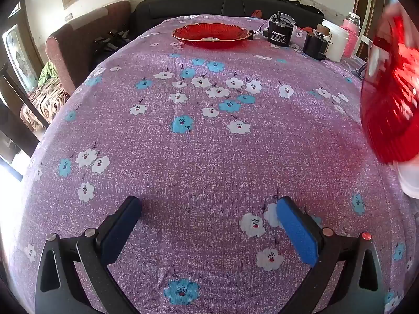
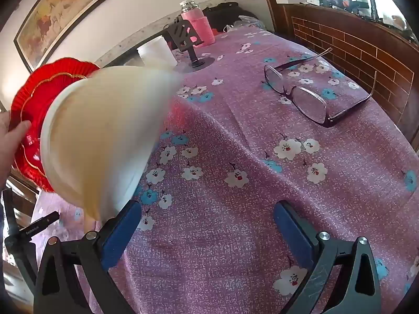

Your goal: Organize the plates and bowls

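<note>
A red scalloped plate (image 1: 209, 35) lies on the far side of the flowered tablecloth (image 1: 209, 144). My left gripper (image 1: 207, 205) is open above bare cloth, far short of that plate. At the right edge of the left wrist view a blurred red plate (image 1: 390, 91) is tilted in the air, with a white bowl (image 1: 411, 180) under it. In the right wrist view a hand (image 2: 13, 136) grasps red plates (image 2: 34, 104) and a white bowl (image 2: 104, 136), all tilted and blurred. My right gripper (image 2: 207, 206) is open with nothing between its fingers. The bowl hangs just above its left finger.
Spectacles (image 2: 314, 91) lie unfolded on the cloth at the right. At the far end stand a pink flask (image 2: 196, 21), a white cup (image 2: 157, 52) and a black phone stand (image 2: 188, 41). A black motor-like device (image 1: 279, 32) and a dark sofa (image 1: 222, 6) are behind the far plate.
</note>
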`<state>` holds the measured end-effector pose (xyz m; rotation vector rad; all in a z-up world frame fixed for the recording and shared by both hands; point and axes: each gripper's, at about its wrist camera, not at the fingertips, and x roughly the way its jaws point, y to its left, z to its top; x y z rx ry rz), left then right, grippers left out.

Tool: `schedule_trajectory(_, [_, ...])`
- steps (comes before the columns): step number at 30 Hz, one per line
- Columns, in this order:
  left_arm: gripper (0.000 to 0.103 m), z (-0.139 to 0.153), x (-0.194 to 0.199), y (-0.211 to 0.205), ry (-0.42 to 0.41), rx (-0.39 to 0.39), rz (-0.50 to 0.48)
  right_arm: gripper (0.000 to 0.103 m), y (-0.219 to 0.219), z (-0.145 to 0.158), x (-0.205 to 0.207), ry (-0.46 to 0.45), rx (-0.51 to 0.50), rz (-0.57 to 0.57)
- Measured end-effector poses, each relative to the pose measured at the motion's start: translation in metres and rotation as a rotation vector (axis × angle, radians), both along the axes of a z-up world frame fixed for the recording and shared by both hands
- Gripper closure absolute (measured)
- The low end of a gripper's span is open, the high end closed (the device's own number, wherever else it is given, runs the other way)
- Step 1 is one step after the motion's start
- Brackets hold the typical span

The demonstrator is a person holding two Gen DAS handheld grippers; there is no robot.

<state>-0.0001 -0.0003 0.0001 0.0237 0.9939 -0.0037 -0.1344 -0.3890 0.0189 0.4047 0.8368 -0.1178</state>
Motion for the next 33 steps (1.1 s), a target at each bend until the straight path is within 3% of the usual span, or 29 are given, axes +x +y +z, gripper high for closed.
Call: schedule_trajectory(33, [0.0,-0.001,0.0012,-0.0001,0.004,-0.008,0.001,0.001,0.0014,-0.0002,-0.0002,-0.003,0.0,0.007])
